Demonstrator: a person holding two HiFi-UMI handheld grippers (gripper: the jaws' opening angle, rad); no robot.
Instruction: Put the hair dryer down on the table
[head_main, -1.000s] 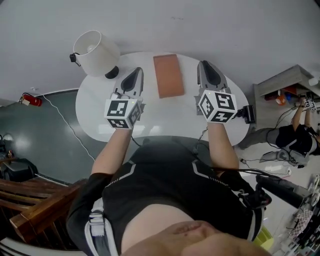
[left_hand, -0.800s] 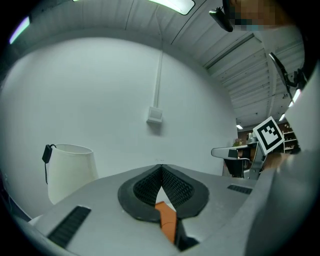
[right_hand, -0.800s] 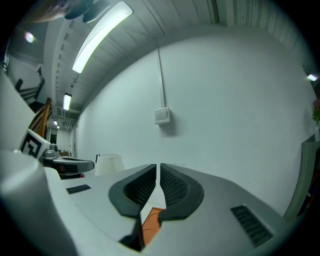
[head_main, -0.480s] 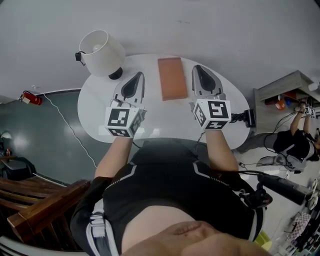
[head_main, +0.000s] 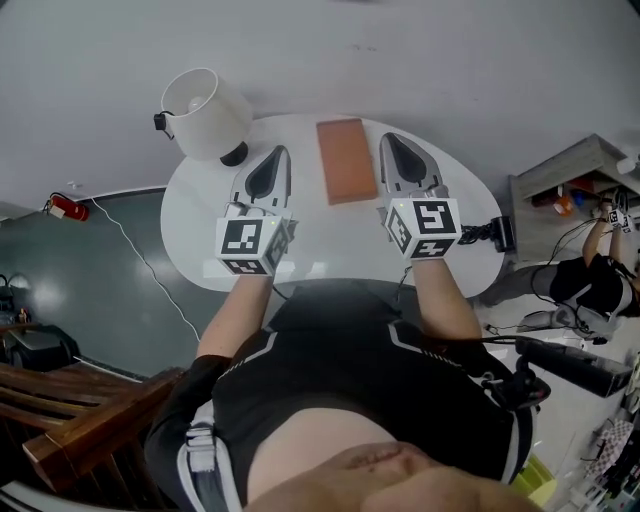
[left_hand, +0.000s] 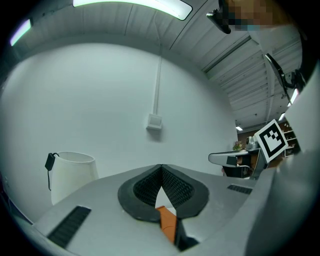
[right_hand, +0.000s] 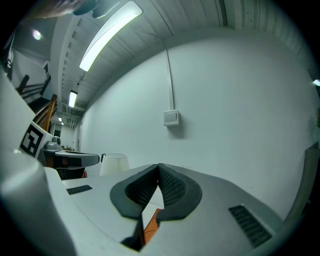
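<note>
2 grippers hover over the glossy white oval table (head_main: 195, 228), both empty. On the left gripper (head_main: 278, 152) the ribbed dark pads are pinched tip to tip. The right gripper (head_main: 391, 139) jaws are closing down to tip contact, nothing between them. Flat matte terracotta slab (head_main: 346, 160), rectangular, lies on the table between the 2. White tapered lamp shade (head_main: 205, 112) stands at the table's far left. Can't positively pick out the hair dryer; 1 small black boxy item (head_main: 500, 234) with a cord sits at the table's right edge, apart from both grippers
</note>
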